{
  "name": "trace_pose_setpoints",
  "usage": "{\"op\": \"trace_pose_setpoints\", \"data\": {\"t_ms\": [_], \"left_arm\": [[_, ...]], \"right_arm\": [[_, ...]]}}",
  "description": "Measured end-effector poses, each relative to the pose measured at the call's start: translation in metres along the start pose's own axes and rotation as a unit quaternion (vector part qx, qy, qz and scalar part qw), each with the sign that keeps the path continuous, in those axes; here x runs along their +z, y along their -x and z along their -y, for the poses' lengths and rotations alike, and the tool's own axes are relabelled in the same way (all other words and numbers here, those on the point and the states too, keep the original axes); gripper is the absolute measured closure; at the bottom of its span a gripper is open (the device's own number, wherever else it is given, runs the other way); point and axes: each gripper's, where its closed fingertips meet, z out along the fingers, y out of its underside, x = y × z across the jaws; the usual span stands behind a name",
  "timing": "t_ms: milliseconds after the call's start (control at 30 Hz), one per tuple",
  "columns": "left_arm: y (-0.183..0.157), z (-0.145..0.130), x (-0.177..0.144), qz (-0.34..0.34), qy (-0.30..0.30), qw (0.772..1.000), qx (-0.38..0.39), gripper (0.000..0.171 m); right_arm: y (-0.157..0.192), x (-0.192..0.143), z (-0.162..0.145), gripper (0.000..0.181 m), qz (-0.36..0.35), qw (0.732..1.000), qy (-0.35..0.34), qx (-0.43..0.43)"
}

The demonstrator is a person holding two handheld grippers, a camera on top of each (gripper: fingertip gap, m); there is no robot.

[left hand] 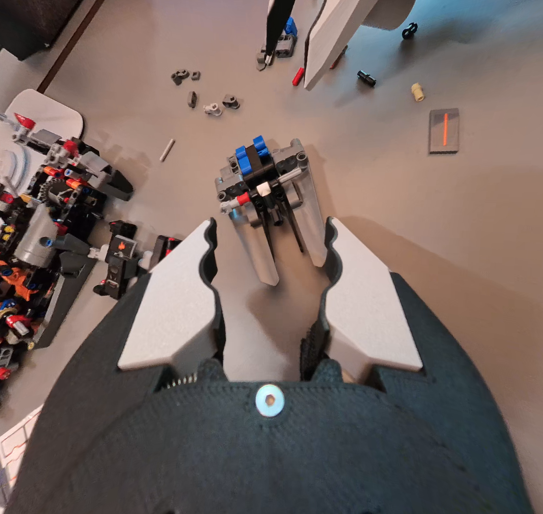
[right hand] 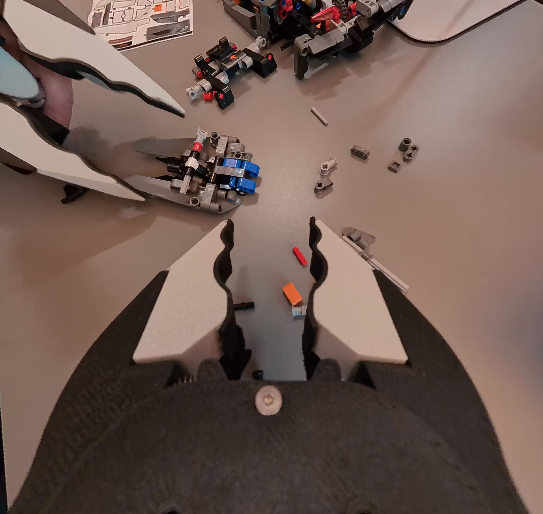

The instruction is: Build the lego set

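A grey sub-assembly with two long grey panels, blue connectors and a red bush lies on the tan table. My left gripper is open, and the panel ends reach between its fingers. In the right wrist view the sub-assembly lies left of centre, and the left gripper straddles its panel end, with the lower finger at the panel edge. My right gripper is open and empty, hovering over a red pin, an orange tile and a black pin. It also shows at the top of the left wrist view.
The large car model stands at the far side, also in the left wrist view. Near it are a small black sub-assembly and a sticker sheet. Loose grey connectors, a grey axle and a striped grey tile are scattered around. My right gripper is the nearer one to the orange tile: about 5 cm, against 15 cm. Measured from the fingertips, the black pin is 6 cm or so from the right gripper and 12 cm from the left. My left wrist view looks at it from another angle.
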Motion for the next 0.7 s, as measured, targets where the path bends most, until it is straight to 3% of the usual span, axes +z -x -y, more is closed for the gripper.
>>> {"op": "trace_pose_setpoints", "data": {"t_ms": [300, 700], "left_arm": [[0.021, -0.004, -0.017, 0.012, -0.020, 1.000, -0.010, 0.109], [0.041, 0.001, -0.007, 0.000, -0.017, 0.995, 0.102, 0.139]], "right_arm": [[-0.006, 0.001, -0.001, 0.136, -0.006, 1.000, -0.004, 0.004], [-0.023, -0.006, 0.000, 0.143, -0.037, 0.999, -0.023, 0.013]]}}
